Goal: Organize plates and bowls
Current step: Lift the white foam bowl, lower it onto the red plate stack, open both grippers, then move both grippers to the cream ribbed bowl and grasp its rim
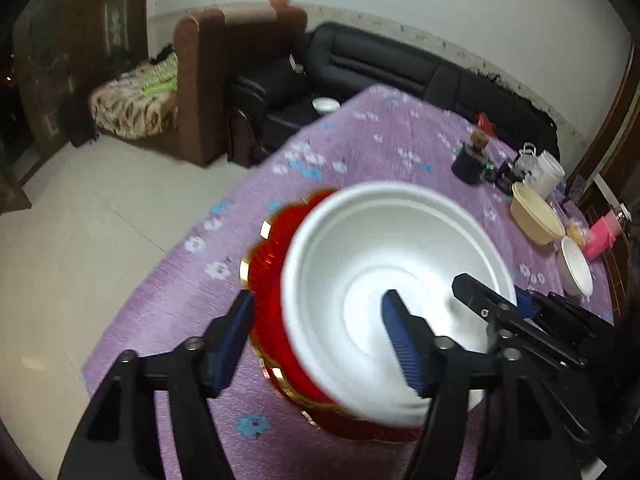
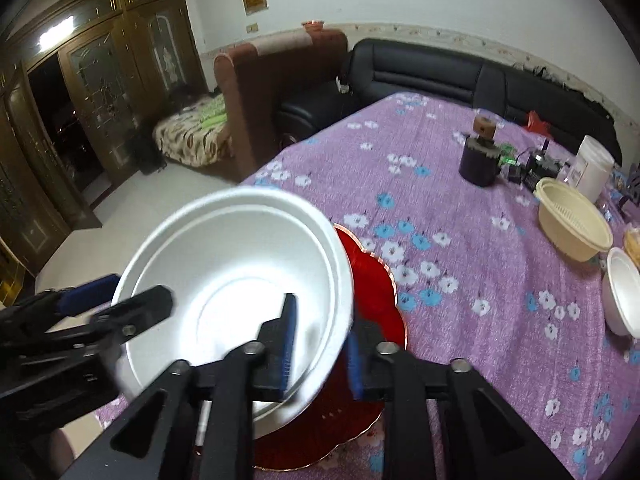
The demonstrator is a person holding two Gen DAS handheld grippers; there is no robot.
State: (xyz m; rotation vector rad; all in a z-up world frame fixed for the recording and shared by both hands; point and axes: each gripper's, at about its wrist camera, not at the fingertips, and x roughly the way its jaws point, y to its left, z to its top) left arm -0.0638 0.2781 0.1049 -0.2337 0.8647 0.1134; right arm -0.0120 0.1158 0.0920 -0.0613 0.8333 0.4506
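White foam bowl (image 2: 232, 292) sits tipped over the red scalloped plate (image 2: 376, 292) near the table's front corner, and both grippers have it by the rim. The right gripper (image 2: 320, 344) pinches the near wall, one pad inside and one outside, nearly closed. The left gripper (image 1: 320, 340) straddles the opposite rim, noticeably wider, so I can't tell if it's really squeezing. Foam like this looks feather-light and easy to crush or crack, so I'd go gentle on that thin rim. The purple tablecloth (image 2: 460, 208) has open room further back; the beige bowl (image 2: 576, 224) and another small white bowl (image 2: 624, 292) crowd the right, and the table edge drops off just to the left.
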